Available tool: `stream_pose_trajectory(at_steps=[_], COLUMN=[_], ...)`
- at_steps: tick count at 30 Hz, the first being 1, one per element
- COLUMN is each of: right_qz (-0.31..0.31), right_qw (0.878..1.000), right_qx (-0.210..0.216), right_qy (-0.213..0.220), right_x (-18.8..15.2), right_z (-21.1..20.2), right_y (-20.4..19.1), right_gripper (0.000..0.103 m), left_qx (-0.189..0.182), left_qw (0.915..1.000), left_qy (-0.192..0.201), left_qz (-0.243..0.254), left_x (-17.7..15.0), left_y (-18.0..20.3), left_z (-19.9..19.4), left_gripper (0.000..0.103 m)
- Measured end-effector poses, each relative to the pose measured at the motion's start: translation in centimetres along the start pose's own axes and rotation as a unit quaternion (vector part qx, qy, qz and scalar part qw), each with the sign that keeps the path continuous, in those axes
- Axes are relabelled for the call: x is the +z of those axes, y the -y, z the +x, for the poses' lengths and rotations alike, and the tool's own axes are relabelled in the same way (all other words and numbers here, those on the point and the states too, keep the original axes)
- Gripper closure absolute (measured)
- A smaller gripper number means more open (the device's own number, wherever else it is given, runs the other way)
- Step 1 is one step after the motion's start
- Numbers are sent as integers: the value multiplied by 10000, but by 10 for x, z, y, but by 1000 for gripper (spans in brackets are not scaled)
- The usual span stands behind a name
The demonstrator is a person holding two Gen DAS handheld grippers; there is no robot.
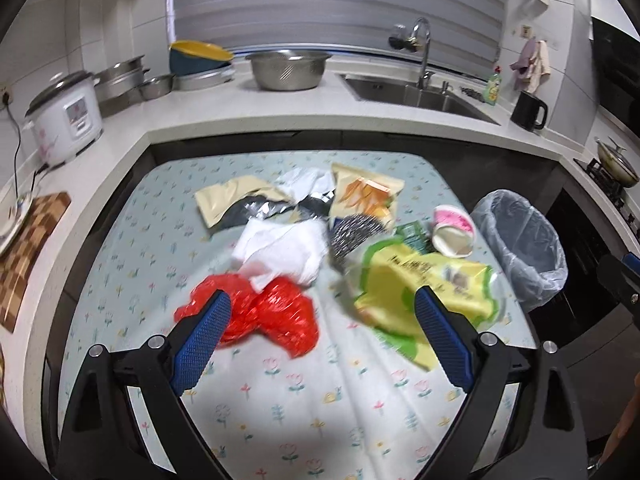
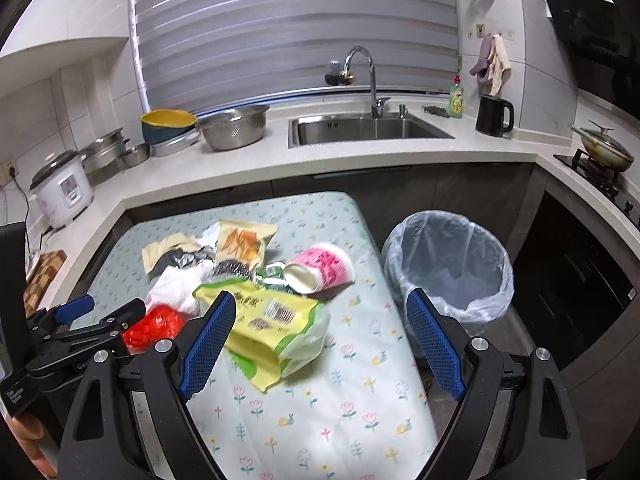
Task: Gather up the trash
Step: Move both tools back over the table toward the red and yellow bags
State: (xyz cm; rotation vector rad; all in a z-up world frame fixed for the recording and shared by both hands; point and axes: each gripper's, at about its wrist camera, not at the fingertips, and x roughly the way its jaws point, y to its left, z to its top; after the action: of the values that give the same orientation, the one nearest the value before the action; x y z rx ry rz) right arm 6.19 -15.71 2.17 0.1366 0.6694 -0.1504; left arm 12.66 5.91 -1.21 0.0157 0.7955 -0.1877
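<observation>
Red plastic bag (image 1: 256,312) lies before the wide left claw (image 1: 320,344); right claw (image 2: 320,344) (equally wide) faces the yellow packet (image 2: 272,328).

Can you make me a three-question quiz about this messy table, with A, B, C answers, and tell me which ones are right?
1. Where does the trash bin stand?
A. on the table
B. on the floor beside the table's right edge
C. in the sink

2. What colour is the crumpled plastic bag nearest the left gripper?
A. red
B. purple
C. black

3. How is the pink cup?
A. upright
B. lying on its side
C. inside the bin

Answers: 1 B, the bin stands on the floor by the tablecloth. 2 A, it is bright red. 3 B, its open mouth faces sideways.
</observation>
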Motion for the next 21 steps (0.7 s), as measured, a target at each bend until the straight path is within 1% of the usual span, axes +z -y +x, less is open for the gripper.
stream_pose_trajectory(at_steps=[4,7,10,14,21], right_qz=[-67,-154,-230,-390,-571], right_qw=[9998,9992,9986,9972,9947], right_qx=[63,-2,-3,-94,-67], right_qy=[-196,-358,-485,-627,-855], right_x=[-15,-24,-30,-32,-28], right_z=[22,42,59,80,113], right_y=[-15,-24,-32,-41,-52], right_gripper=[19,19,19,19,19], left_qx=[94,166,241,282,268], left_qw=[9997,9994,9987,9972,9934], left_qy=[-146,-178,-310,-484,-741], left_qz=[-163,-262,-330,-490,-838], left_x=[-12,-19,-24,-29,-34], left_y=[-18,-29,-40,-54,-69], left_z=[8,13,22,36,55], left_gripper=[14,14,13,12,12])
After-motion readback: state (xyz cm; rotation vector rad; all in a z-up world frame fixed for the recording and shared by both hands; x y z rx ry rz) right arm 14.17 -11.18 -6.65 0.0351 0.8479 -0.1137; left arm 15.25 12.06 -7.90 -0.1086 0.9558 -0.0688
